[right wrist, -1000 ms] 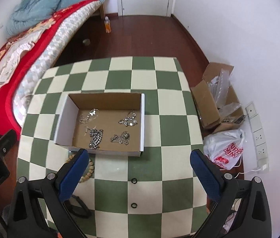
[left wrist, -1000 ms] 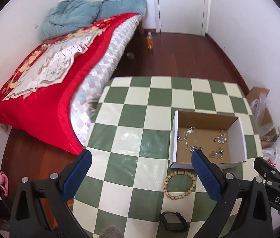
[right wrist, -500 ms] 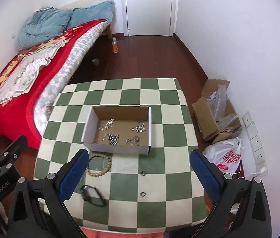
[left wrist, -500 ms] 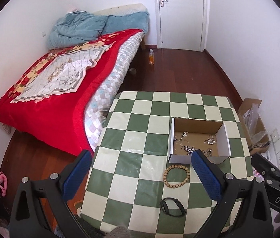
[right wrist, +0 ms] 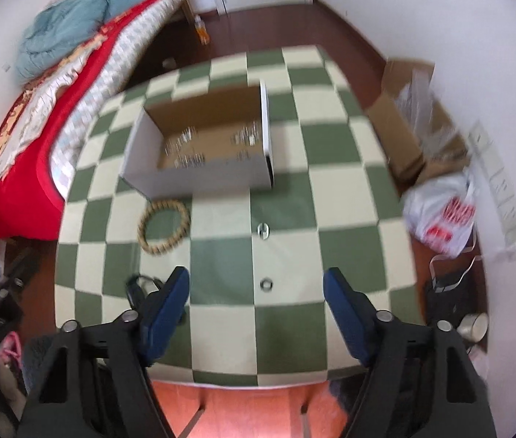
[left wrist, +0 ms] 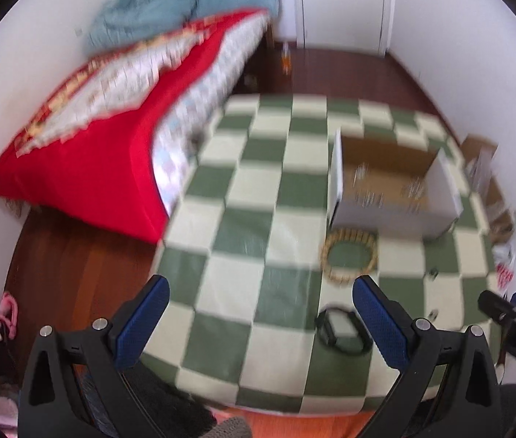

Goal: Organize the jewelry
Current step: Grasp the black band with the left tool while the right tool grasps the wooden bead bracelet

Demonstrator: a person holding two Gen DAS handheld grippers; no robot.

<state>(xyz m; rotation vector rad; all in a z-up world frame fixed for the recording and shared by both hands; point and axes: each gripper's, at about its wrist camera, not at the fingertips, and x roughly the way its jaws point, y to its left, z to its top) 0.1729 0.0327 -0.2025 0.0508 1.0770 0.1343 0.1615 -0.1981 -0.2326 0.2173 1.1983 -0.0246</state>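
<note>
Ahead of my right gripper (right wrist: 256, 288), which is spread wide and empty, two small rings (right wrist: 266, 284) lie; further, the bead bracelet (right wrist: 163, 226) just before the box (right wrist: 199, 179). My left gripper (left wrist: 258, 303) is also wide apart, holding nothing.

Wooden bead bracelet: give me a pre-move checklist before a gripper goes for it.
1. Left gripper empty, fingers apart: ok.
2. Right gripper empty, fingers apart: ok.
3. Wooden bead bracelet lies flat on the checkered table, just in front of the box, nothing on it: ok.
4. Cardboard box is open at the top, silver pieces inside, bare floor left for more: ok.
5. Two small rings and the black band lie apart from the bracelet: ok.
6. View sharp enough to aim: not ok, both views are motion-blurred.
</note>
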